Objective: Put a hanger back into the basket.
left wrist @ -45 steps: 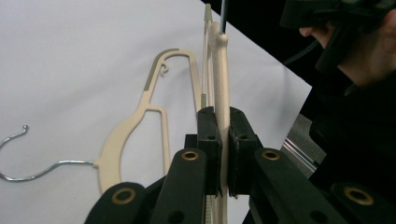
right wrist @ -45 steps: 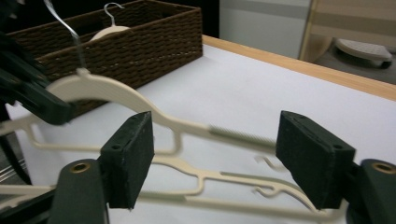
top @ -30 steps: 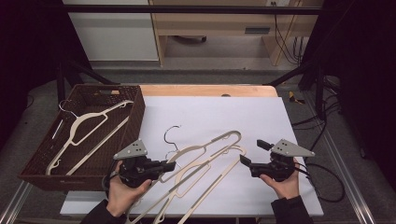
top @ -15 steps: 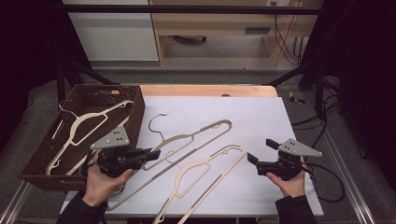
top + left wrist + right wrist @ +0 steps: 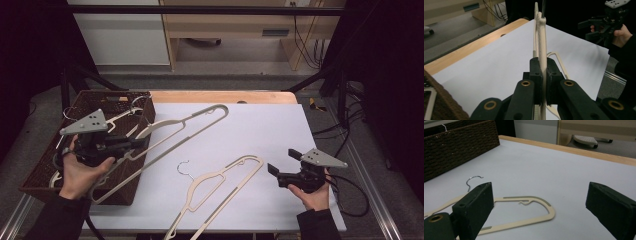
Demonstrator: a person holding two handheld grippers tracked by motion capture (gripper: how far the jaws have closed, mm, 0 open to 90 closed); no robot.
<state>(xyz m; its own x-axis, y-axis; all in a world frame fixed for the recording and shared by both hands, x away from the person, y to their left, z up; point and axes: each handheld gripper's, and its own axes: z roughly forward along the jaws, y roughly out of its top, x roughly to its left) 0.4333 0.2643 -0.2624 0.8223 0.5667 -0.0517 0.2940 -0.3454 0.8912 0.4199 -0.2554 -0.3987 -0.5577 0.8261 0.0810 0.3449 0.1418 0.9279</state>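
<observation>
A cream hanger (image 5: pixel 175 121) hangs lifted in my left gripper (image 5: pixel 136 145), slanting from the wicker basket (image 5: pixel 50 165) out over the table. In the left gripper view the jaws are shut on its thin edge (image 5: pixel 541 50). A second cream hanger (image 5: pixel 212 175) with a metal hook (image 5: pixel 184 167) lies flat on the white sheet, its rounded end (image 5: pixel 550 211) just ahead of my right gripper (image 5: pixel 274 171). The right gripper (image 5: pixel 541 195) stands open; its jaws have just been opening, with nothing pinched between them.
The brown basket (image 5: pixel 456 145) at the table's left holds more pale hangers (image 5: pixel 125 116). A wooden strip (image 5: pixel 220 96) borders the far edge of the white sheet (image 5: pixel 260 125). Cables trail off the right side, and cabinets stand behind the table.
My left gripper has carried its hanger up and to the left, over the basket's edge. The other hanger stays on the table. The right gripper has kept its place with jaws a little wider.
</observation>
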